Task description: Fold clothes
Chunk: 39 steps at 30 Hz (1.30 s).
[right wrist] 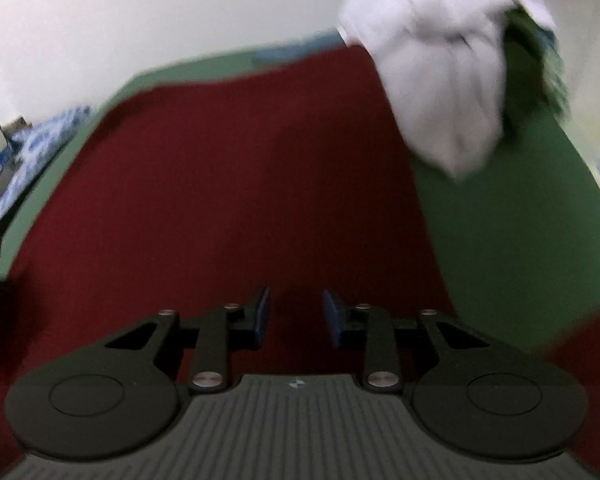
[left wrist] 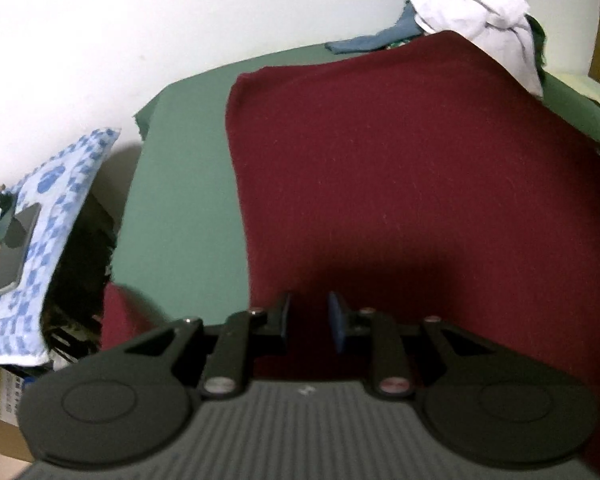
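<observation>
Maroon cloth (left wrist: 400,168) covers most of what we see from both wrists, spread flat over a green table cover (left wrist: 180,184) with its left edge running down the surface and its far edge reaching back toward the wall. We see our left gripper (left wrist: 310,318) low over the near part of that cloth, its jaws standing apart with a gap of dark red fabric showing between the blue pads (left wrist: 336,320); nothing sits between them. A small flap of the same maroon fabric shows past the near-left corner of the green cover. Our right gripper (right wrist: 294,314) hangs over the cloth as well, nearer its right side, and its jaws are likewise apart with only fabric visible behind the gap. The right wrist view is blurred, so we cannot tell fine detail there. At the far right of the table we see a heap of clothes: a white garment (left wrist: 484,12) drapes down over the far corner of the maroon cloth, with a blue garment (left wrist: 380,38) lying beside it on the green cover and something dark green behind. Off the left side of the table sits a blue-and-white patterned cloth (left wrist: 48,208) with a few small objects on it, well apart from the maroon cloth.
</observation>
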{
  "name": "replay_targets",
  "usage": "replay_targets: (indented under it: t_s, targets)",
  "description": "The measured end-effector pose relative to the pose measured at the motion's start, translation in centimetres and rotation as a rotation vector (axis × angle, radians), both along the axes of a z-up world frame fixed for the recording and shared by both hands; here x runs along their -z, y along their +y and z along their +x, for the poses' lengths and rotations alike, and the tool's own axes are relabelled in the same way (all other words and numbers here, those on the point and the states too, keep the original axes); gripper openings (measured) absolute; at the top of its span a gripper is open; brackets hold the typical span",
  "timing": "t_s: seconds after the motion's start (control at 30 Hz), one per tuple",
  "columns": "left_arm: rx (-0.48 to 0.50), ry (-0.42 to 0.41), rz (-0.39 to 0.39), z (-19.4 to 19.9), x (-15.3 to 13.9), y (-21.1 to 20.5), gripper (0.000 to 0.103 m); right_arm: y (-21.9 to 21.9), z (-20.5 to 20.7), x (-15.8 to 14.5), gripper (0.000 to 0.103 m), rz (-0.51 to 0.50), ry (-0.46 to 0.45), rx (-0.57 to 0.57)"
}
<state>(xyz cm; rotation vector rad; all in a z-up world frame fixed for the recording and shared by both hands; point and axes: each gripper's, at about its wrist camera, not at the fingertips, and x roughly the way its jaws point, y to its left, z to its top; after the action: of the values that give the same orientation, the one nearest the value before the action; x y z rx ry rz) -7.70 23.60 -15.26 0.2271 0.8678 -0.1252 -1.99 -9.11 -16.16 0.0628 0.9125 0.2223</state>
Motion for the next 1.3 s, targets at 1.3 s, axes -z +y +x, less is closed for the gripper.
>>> replay_targets:
  t_s: [1.3]
  targets:
    - [-0.493, 0.217, -0.196, -11.7, -0.9, -3.8, 0.064, -9.5, -9.6, 1.0, 0.05, 0.033, 0.252, -0.05]
